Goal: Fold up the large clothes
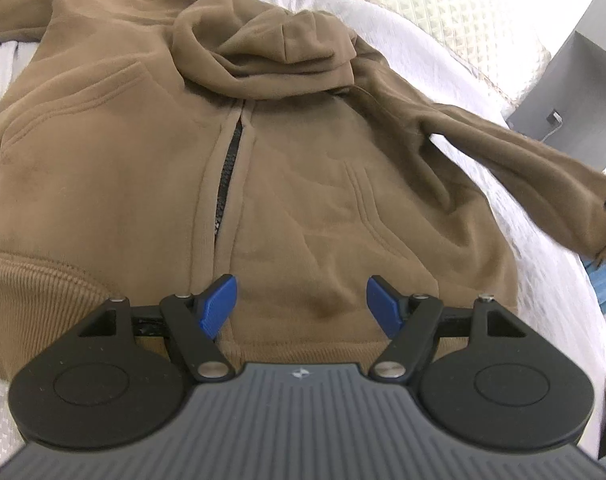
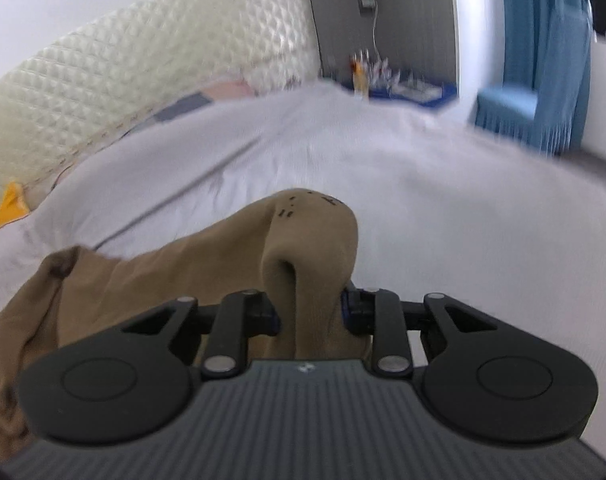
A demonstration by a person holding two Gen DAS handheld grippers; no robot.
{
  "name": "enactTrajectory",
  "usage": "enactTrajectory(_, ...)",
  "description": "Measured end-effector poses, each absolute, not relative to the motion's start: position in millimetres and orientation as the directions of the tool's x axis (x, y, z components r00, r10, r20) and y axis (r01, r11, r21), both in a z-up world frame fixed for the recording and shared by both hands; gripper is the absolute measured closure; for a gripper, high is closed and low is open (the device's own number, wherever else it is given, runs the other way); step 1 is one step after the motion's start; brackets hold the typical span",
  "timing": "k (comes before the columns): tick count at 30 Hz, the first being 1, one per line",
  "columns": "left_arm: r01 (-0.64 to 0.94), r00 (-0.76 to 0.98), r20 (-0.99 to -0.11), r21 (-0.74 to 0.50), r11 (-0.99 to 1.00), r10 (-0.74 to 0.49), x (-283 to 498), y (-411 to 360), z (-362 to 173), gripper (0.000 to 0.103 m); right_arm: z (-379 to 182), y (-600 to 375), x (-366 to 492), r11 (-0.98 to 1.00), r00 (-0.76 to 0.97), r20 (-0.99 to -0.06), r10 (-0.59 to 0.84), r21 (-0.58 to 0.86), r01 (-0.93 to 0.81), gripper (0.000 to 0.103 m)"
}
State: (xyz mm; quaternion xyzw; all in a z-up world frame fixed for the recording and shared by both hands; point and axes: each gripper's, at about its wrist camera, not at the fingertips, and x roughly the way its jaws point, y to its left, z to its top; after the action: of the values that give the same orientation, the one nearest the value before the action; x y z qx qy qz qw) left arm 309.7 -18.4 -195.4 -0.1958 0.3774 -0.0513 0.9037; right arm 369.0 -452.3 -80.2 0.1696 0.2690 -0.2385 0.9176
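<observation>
From the left wrist, a brown hoodie (image 1: 143, 168) is lying front-up on the white bedspread (image 1: 455, 92), zipper partly open, and the left gripper (image 1: 301, 306) is hovering over its hem with blue fingers (image 1: 219, 304) spread, gripping nothing. From the right wrist, the right gripper (image 2: 311, 312) is pinching the hoodie's sleeve (image 2: 303, 248), lifting it above the bedspread (image 2: 423, 184).
</observation>
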Motion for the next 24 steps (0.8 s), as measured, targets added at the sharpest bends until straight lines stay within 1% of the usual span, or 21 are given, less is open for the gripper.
enactTrajectory(6, -0.073, 0.741, -0.633, -0.406, 0.911, -0.222, 312, -15, -192, 0.027, -34, -504, 448, 0.818, 0.730, -0.497, -0.469, 0.067, 0.571, 0.075)
enactTrajectory(9, -0.075, 0.751, -0.617, -0.434, 0.898, -0.235, 319, -12, -191, 0.027, -35, -523, 492, 0.807, 0.717, -0.497, -0.488, 0.054, 0.588, 0.075)
enactTrajectory(12, -0.090, 0.763, -0.612, -0.418, 0.904, -0.207, 328, -11, -192, 0.027, -65, -537, 536, 0.809, 0.700, -0.490, -0.520, -0.019, 0.588, 0.075)
enactTrajectory(15, -0.096, 0.774, -0.604, -0.410, 0.907, -0.191, 335, -7, -191, 0.027, -113, -547, 570, 0.818, 0.692, -0.494, -0.526, -0.073, 0.570, 0.075)
enactTrajectory(19, -0.094, 0.778, -0.601, -0.399, 0.912, -0.182, 345, -4, -190, 0.027, -184, -565, 586, 0.816, 0.668, -0.536, -0.516, -0.070, 0.574, 0.073)
enactTrajectory(20, -0.095, 0.777, -0.604, -0.389, 0.917, -0.176, 348, -4, -190, 0.027, -200, -570, 587, 0.813, 0.664, -0.549, -0.507, -0.048, 0.580, 0.072)
enactTrajectory(21, -0.094, 0.775, -0.609, -0.378, 0.921, -0.171, 351, -5, -191, 0.027, -212, -573, 588, 0.811, 0.668, -0.547, -0.504, -0.035, 0.584, 0.068)
enactTrajectory(22, -0.093, 0.772, -0.612, -0.373, 0.923, -0.169, 353, -5, -192, 0.027, -220, -572, 586, 0.812, 0.683, -0.525, -0.508, -0.027, 0.583, 0.066)
enactTrajectory(24, -0.095, 0.768, -0.618, -0.369, 0.925, -0.168, 358, -6, -195, 0.026, -229, -566, 578, 0.825, 0.721, -0.459, -0.519, -0.049, 0.563, 0.057)
